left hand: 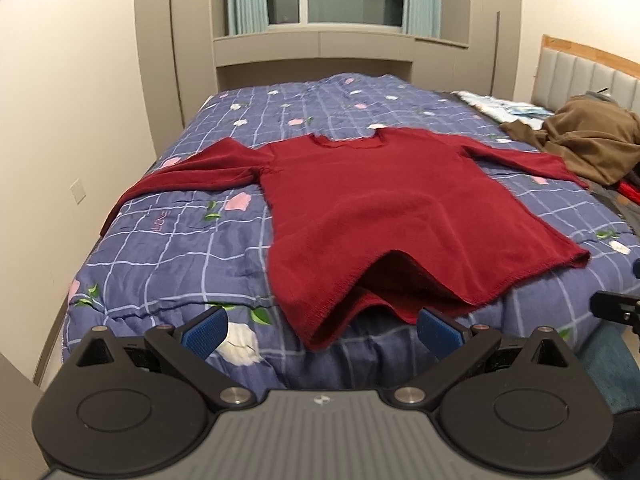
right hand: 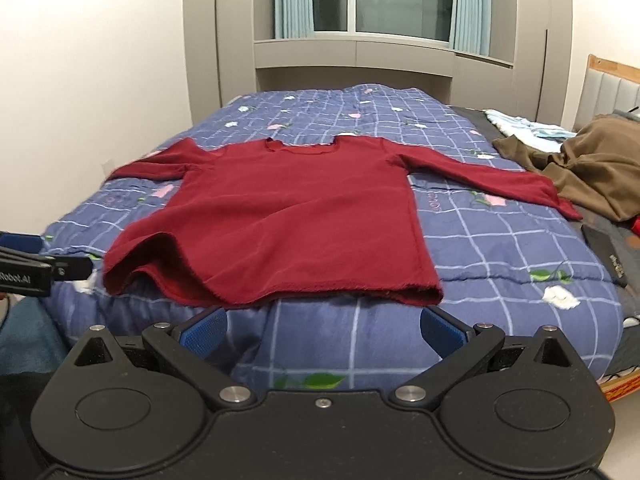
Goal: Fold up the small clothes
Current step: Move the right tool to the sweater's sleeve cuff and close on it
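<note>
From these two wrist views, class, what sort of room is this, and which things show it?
Most likely a home bedroom: a bed with a blue checked floral quilt, a padded headboard, and a curtained window above built-in cupboards. A red sweater lies spread flat for folding.

I'm working in a home bedroom: a bed point(right hand: 500, 264) with a blue checked flowered quilt point(left hand: 168, 256), a padded headboard point(left hand: 580, 76), a curtained window point(right hand: 384, 4) above built-in grey cabinets point(right hand: 352, 54), and loose brown clothing point(left hand: 588, 140) piled on the covers.
</note>
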Demonstrator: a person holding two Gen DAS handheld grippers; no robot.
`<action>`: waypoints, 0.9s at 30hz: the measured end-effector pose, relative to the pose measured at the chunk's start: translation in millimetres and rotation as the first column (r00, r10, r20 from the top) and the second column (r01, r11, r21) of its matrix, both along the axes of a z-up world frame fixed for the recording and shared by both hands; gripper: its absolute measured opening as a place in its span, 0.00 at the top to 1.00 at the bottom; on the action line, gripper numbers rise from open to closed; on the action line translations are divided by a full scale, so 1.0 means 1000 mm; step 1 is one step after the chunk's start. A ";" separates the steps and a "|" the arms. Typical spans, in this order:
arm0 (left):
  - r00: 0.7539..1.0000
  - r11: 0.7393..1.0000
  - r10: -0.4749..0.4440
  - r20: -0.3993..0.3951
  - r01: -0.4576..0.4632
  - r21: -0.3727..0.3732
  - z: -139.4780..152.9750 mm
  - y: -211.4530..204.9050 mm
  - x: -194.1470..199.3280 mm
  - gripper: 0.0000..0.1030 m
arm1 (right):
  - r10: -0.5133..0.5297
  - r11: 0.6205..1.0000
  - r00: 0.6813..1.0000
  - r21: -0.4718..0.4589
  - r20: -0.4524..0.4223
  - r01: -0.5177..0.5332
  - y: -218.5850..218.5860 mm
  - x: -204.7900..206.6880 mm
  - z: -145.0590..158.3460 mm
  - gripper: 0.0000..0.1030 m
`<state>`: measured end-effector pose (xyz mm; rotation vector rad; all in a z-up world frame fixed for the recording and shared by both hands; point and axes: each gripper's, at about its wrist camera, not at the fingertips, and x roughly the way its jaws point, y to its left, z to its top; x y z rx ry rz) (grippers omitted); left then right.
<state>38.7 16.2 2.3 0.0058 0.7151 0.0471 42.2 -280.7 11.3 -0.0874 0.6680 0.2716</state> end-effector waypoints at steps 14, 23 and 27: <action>0.997 0.995 0.075 0.000 -0.075 0.058 0.025 0.017 0.089 0.00 | -0.015 1.000 1.000 -0.002 -0.023 0.015 -0.004 0.089 -0.001 0.00; 0.995 0.995 0.089 -0.036 -0.087 0.043 0.037 0.010 0.167 0.00 | -0.096 0.995 0.993 0.002 -0.067 0.096 -0.018 0.167 0.002 0.00; 0.997 0.997 0.065 -0.051 -0.062 0.051 0.040 -0.001 0.206 0.00 | -0.122 0.992 0.989 0.004 -0.078 0.123 -0.024 0.196 0.003 0.00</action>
